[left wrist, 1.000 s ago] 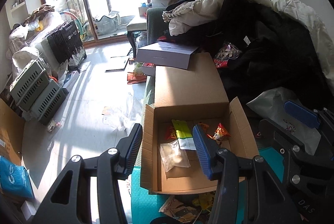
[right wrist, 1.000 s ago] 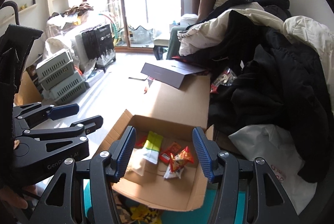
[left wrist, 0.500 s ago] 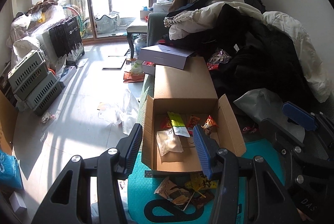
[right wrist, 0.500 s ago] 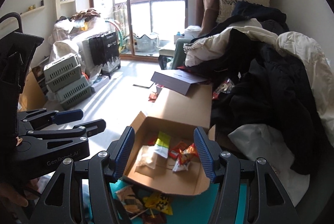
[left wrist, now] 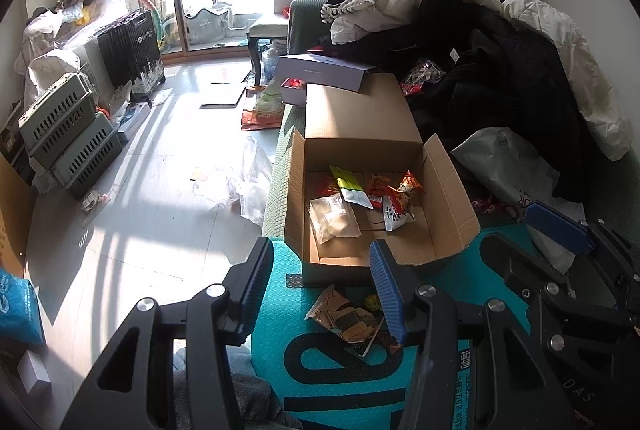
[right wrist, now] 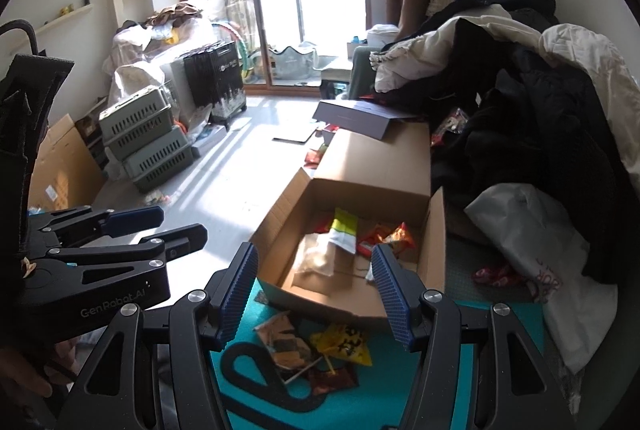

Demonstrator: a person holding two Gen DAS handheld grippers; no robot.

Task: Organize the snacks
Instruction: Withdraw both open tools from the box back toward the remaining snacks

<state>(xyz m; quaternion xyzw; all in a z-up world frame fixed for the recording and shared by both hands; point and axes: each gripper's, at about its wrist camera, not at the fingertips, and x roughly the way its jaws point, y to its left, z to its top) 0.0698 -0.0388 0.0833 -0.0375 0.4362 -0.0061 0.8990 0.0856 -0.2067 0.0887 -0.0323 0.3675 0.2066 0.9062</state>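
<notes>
An open cardboard box stands at the far edge of a teal mat. Inside it lie a clear bag, a green-and-white packet and red-orange snack packets. Loose wrappers rest on the mat in front of the box: a brown one and a yellow one. My left gripper hangs open and empty over the mat's near side. My right gripper is also open and empty, just before the box's front wall.
A heap of dark and white clothes and a white plastic bag crowd the right. A purple flat box lies beyond the carton's raised flap. Grey crates and a plastic sheet sit on the sunlit floor to the left.
Both grippers have drawn back from the box toward me; the box looks smaller and farther, and the teal mat with its loose wrappers has come into view. The jaws stay apart.
</notes>
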